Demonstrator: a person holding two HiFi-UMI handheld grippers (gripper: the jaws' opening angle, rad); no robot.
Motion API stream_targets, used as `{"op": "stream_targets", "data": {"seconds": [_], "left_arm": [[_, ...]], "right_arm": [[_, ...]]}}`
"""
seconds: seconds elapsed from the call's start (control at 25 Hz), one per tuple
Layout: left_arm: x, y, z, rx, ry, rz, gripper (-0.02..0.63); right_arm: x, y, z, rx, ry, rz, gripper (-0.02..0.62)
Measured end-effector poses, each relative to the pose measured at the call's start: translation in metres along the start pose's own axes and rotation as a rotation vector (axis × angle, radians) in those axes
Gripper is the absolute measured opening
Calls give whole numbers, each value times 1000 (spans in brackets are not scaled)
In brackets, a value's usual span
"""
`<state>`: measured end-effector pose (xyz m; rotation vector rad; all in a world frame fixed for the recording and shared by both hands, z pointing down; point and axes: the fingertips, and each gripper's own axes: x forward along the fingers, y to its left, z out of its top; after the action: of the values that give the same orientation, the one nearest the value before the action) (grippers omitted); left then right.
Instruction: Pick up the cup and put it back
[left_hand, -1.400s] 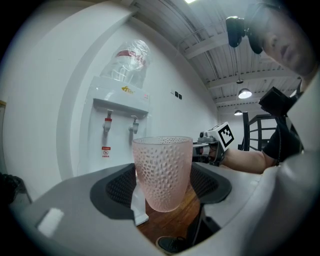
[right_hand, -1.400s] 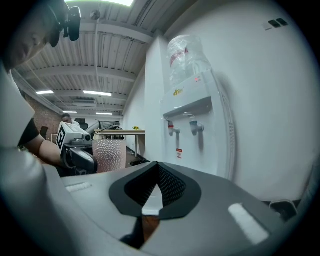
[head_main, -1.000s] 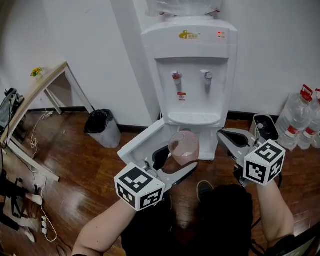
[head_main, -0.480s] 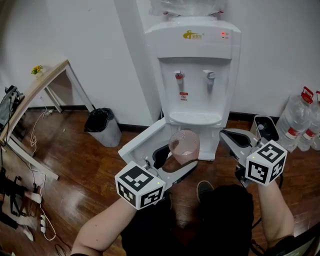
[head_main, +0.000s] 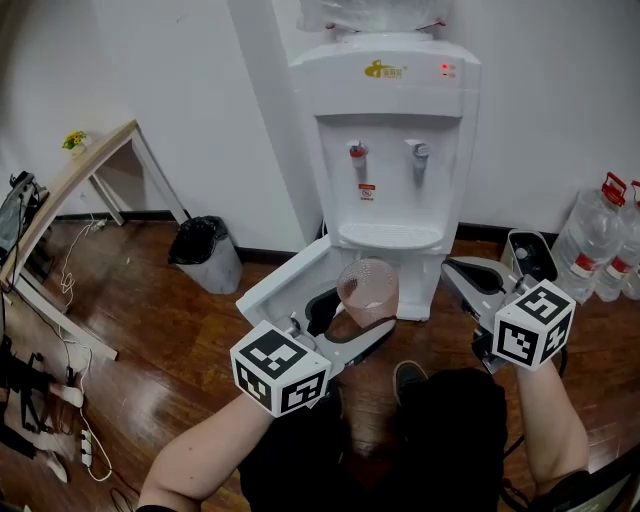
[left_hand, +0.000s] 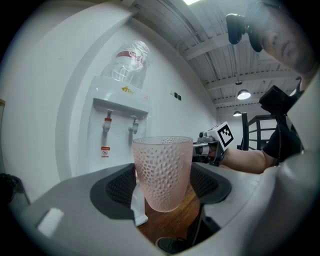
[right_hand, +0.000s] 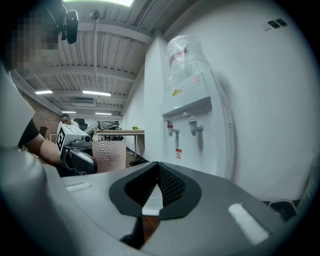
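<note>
Wood floor (head_main: 170, 330) fronts the white water dispenser (head_main: 385, 150); before it the left gripper (head_main: 352, 320) clamps a pink dimpled plastic cup (head_main: 367, 292), right gripper (head_main: 455, 270) closed, empty. Keep it level.

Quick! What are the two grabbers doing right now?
Left gripper: closed on the pink dimpled cup.
Right gripper: closed, holding nothing.
</note>
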<state>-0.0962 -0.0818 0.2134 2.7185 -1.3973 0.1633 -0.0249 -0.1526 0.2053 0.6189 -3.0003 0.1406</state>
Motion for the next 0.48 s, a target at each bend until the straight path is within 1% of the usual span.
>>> {"op": "stream_targets", "data": {"seconds": [0.12,0.24,0.36,0.48], "left_arm": [[7,3,-9,13,43,-9,341],[13,5,-22,54,90,-17,341],[24,9,-28,89,79,-25,341],[37,13,-31,99,44,-33,341]], "right_arm": [[-3,-5,-4,-5,7,-10,3],[-7,-16,-9,-14,18,-32,3],[-11,-28,-17,-3,28,-54,3],[-14,-39,-30,6,44,-72,3]]}}
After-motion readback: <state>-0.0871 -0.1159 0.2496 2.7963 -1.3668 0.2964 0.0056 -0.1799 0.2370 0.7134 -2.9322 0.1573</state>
